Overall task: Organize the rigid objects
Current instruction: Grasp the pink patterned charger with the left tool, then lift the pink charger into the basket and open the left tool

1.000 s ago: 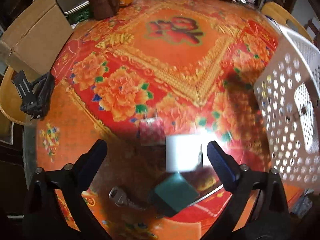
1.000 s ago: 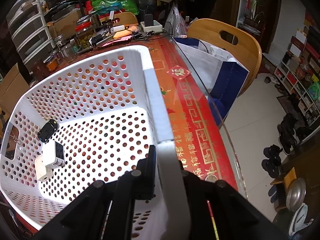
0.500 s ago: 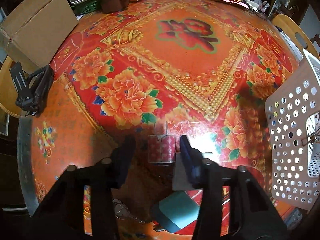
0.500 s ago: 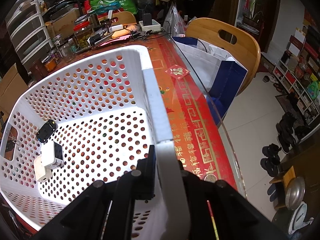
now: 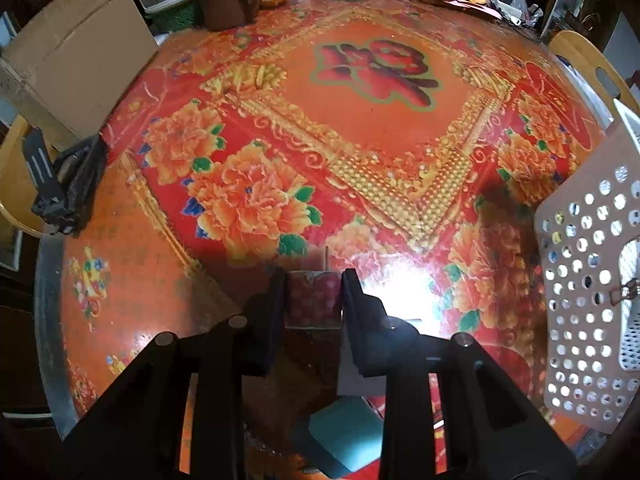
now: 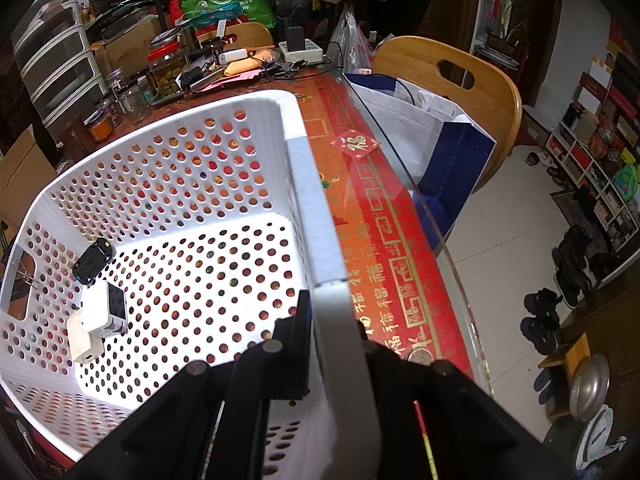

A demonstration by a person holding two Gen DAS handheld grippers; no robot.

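Closing its jaws, the left claw [image 5: 313,300] has a small red patterned box [image 5: 313,299] between its pads, which touch both sides of the box on the red flowered table [image 5: 360,128]. The right claw [image 6: 334,336] is clenched on the rim of the white perforated plastic basket [image 6: 308,192], where a white charger cube [image 6: 105,312] and a small black adapter [image 6: 93,261] lie.

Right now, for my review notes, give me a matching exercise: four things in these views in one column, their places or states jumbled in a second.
Things:
1. small red patterned block
2. white perforated plastic basket
3. white charger cube
4. teal flat card

Places:
A. rim clamped by the right tongs
B. on the basket floor
C. between the closing left tongs
D. on the table below the left tongs

Pairs: 1-C, 2-A, 3-B, 4-D
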